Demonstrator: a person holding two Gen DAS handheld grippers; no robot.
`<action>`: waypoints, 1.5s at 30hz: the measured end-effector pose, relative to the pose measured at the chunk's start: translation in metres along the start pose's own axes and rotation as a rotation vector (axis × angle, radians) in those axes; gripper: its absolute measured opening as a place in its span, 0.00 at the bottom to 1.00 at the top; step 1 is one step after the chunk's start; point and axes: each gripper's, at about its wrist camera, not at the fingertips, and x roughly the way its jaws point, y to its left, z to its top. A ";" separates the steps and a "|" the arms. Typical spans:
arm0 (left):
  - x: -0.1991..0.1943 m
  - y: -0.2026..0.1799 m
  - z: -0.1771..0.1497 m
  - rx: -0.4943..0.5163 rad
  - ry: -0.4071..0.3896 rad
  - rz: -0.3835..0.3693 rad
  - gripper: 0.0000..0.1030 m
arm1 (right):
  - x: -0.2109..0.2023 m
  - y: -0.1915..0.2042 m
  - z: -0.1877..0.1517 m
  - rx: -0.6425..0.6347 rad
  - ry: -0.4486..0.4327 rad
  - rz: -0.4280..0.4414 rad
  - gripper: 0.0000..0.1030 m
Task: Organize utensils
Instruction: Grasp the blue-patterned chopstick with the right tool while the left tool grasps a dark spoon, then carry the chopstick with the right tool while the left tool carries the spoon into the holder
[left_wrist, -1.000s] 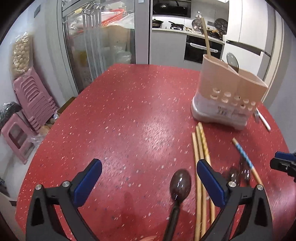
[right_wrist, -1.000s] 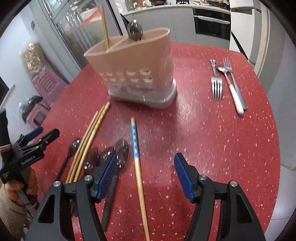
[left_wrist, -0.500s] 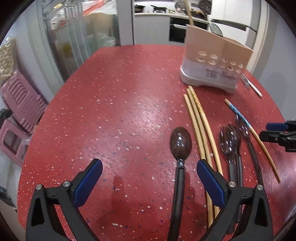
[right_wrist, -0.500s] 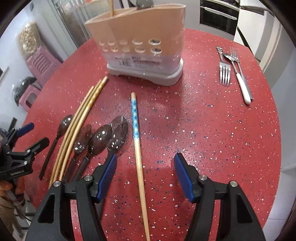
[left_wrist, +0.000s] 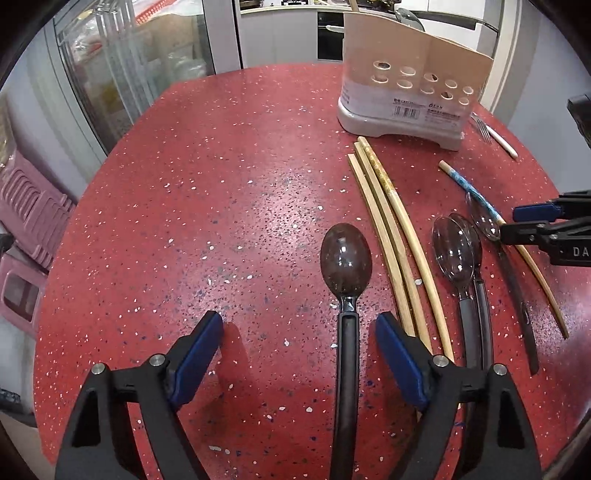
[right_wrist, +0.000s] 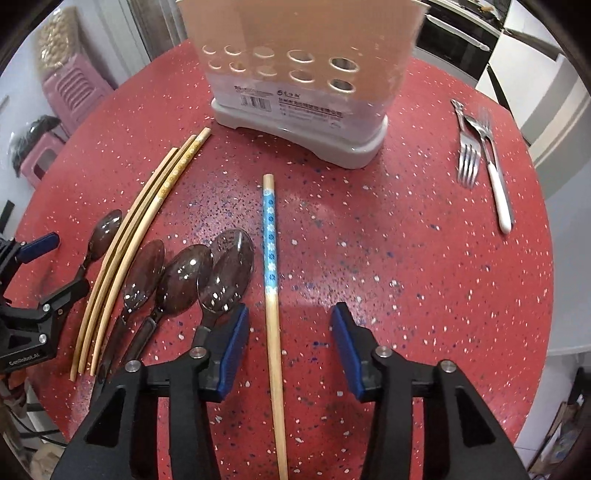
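Both grippers have come lower over the table. The right gripper (right_wrist: 288, 332), its jaws just narrowed but not yet touching, straddles the blue-patterned chopstick (right_wrist: 271, 280); the left gripper (left_wrist: 299, 350), spread wide, straddles the handle of a dark spoon (left_wrist: 346, 266). Two pickups appear imminent. Three plain chopsticks (left_wrist: 391, 236) and more spoons (right_wrist: 184, 275) lie between them; forks (right_wrist: 469, 162) lie near the right edge, and the holder (right_wrist: 299, 74) stands at the far edge. The round table (left_wrist: 221, 184) is speckled red, in a kitchen.
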 end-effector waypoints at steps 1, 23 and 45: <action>0.000 -0.001 0.001 0.002 0.002 -0.003 1.00 | 0.001 0.002 0.002 -0.008 0.004 -0.003 0.45; -0.003 -0.023 0.023 0.155 0.166 -0.118 0.34 | 0.003 0.029 0.027 -0.074 0.049 0.019 0.08; -0.070 0.004 0.023 -0.119 -0.211 -0.152 0.34 | -0.085 -0.027 -0.014 0.051 -0.267 0.203 0.08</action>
